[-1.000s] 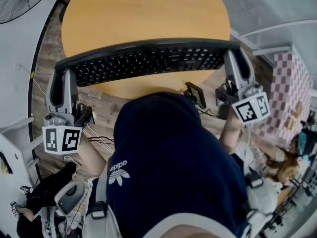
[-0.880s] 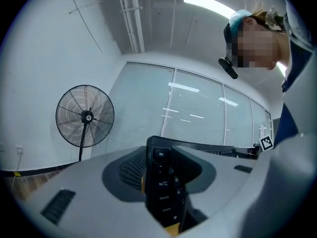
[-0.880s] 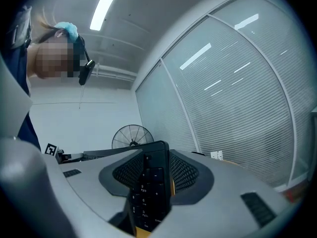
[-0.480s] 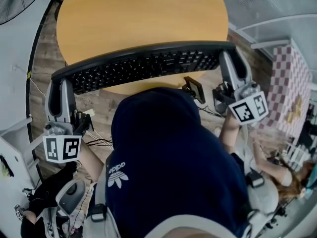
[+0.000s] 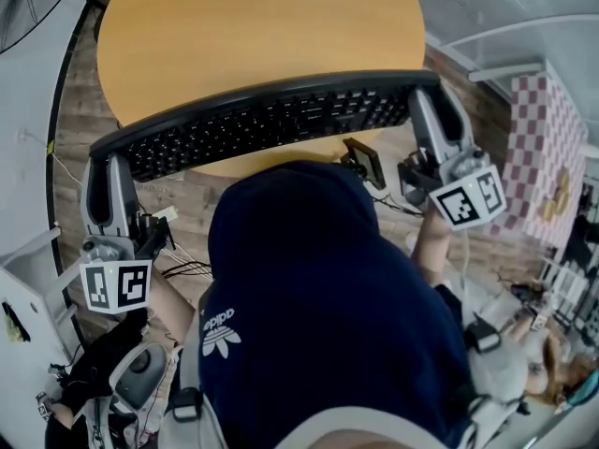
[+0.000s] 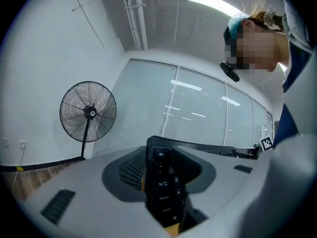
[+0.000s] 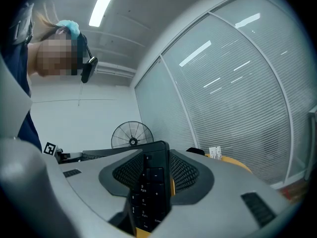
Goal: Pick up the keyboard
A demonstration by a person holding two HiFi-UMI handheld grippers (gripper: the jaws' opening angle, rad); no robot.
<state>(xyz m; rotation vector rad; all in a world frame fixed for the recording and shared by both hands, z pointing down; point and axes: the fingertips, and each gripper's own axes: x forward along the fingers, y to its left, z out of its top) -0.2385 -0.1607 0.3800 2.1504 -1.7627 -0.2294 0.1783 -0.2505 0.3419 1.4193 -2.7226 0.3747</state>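
Drawn slightly back over the table's (image 5: 253,26) near edge, the keyboard (image 5: 262,120) is held aloft, its ends clamped by the left gripper (image 5: 109,162) and right gripper (image 5: 426,96); the pickup is judged essentially done

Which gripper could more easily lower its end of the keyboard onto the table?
Probably the right gripper: its keyboard end hangs near the round table; the left gripper holds its end out over floor.
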